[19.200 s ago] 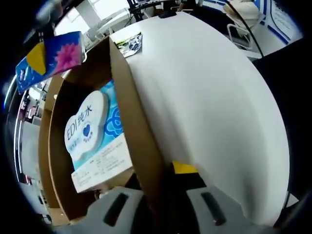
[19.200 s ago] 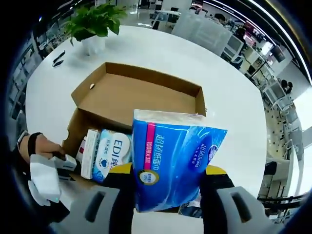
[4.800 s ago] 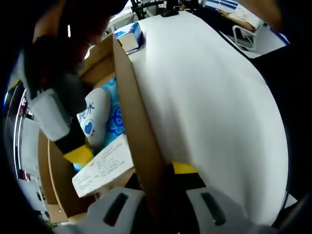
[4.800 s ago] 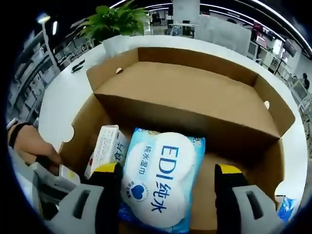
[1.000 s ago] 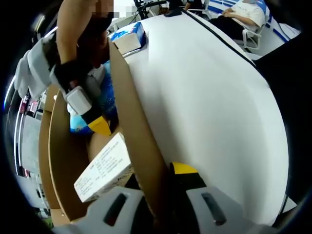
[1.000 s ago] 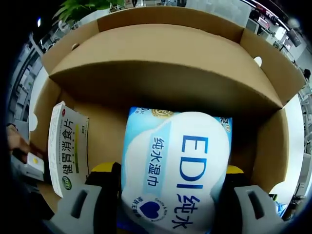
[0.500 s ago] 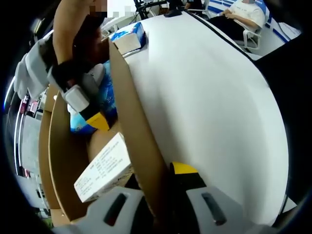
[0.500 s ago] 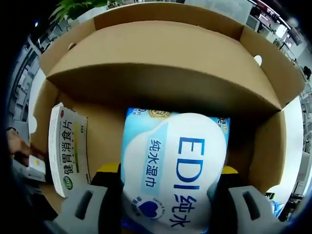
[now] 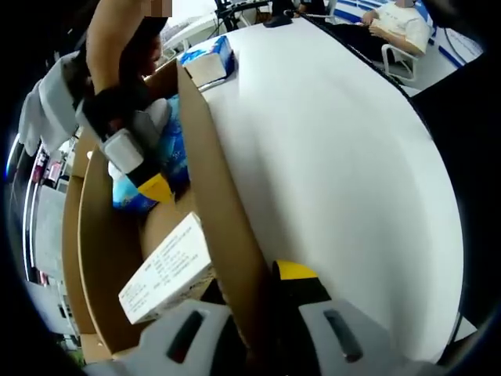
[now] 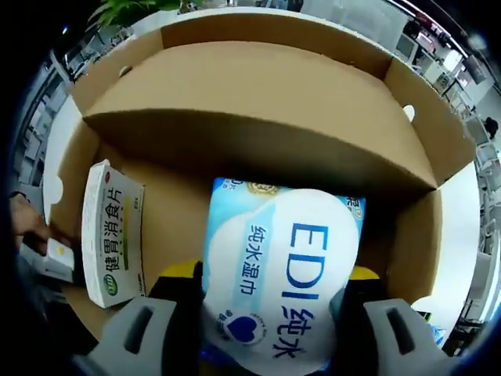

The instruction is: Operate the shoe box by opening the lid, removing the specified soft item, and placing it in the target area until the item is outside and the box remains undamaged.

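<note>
White bench [image 9: 329, 141] underneath; my right fingers [image 10: 270, 301] clamp the wipes pack [image 10: 282, 274], left fingers [image 9: 254, 313] pinch the box wall [image 9: 215, 204]. Yanking risks tearing cardboard.

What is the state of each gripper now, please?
Left gripper: closed on the shoe box side wall.
Right gripper: closed on the wet wipes pack, inside the box.

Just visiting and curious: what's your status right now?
Right gripper shut on blue-white wet-wipes pack, inside open cardboard box. Left gripper clamps box wall. White carton beside.
</note>
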